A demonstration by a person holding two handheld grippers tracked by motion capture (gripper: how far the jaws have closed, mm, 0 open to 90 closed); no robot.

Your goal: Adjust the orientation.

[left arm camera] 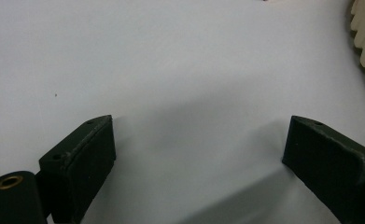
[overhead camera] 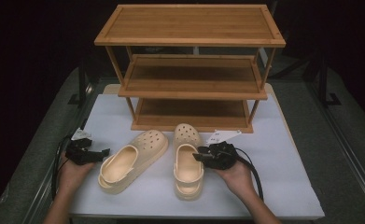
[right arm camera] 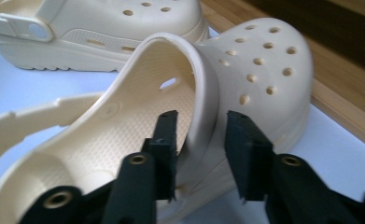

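From above, two cream clogs lie on the white bench (overhead camera: 283,186) before a three-tier bamboo shoe rack (overhead camera: 192,65). The left tool (left arm camera: 196,154) hangs spread wide over bare bench. The right tool (right arm camera: 200,140) straddles the right clog's (right arm camera: 255,79) side wall, jaws not yet closed.

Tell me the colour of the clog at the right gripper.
Cream clog, clearest in the right gripper view.

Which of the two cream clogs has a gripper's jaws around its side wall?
The right clog, pointing straight at the wooden rack. The right gripper straddles its side wall, one jaw inside. The angled left clog is untouched.
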